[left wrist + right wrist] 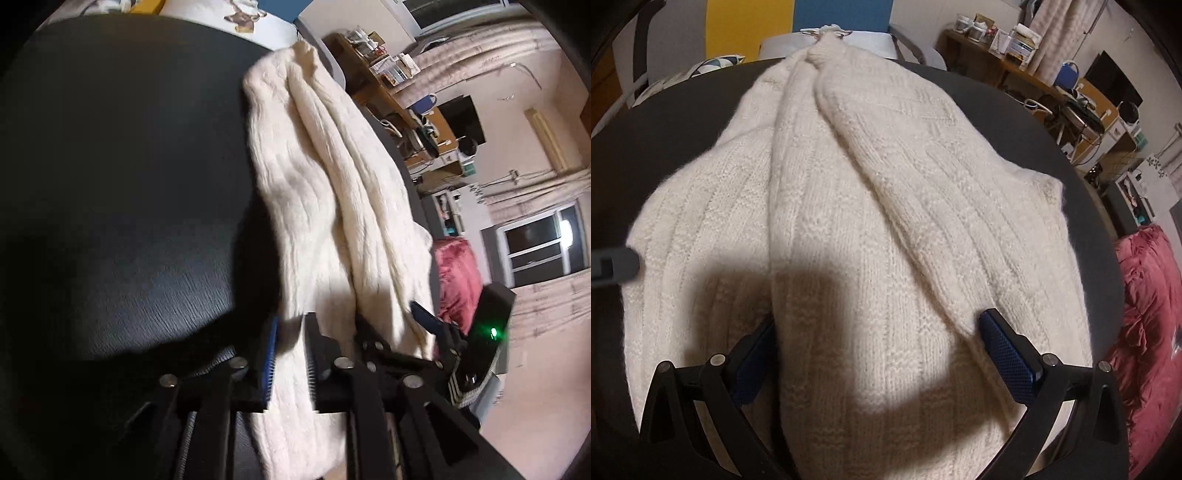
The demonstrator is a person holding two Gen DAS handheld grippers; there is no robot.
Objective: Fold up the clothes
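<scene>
A: The biggest thing in both views is the dark table (129, 184). The left wrist view shows a wide bare stretch of it; the right wrist view shows only its rim around the cream knit sweater (868, 221).

B: And the sweater lies on that table in both. From the right wrist it fills the middle, spread out with long raised folds running away to a bunched far end. From the left wrist it is a narrow strip along the table's right edge.

A: The left view also catches a pink blanket (458, 280) beyond the table; the right one has it at the far right.

B: Grippers next. The right gripper (879, 354) stands wide open, its blue pads on either side of a thick ridge of knit. I cannot tell whether they touch it.

A: The left gripper (290, 358) is only narrowly parted. A fold of sweater runs between its fingers, with a slim gap showing beside the blue pad, so it does not look pinched.

B: Smallest: the left view shows the other gripper's body with a green light (493, 334).
</scene>
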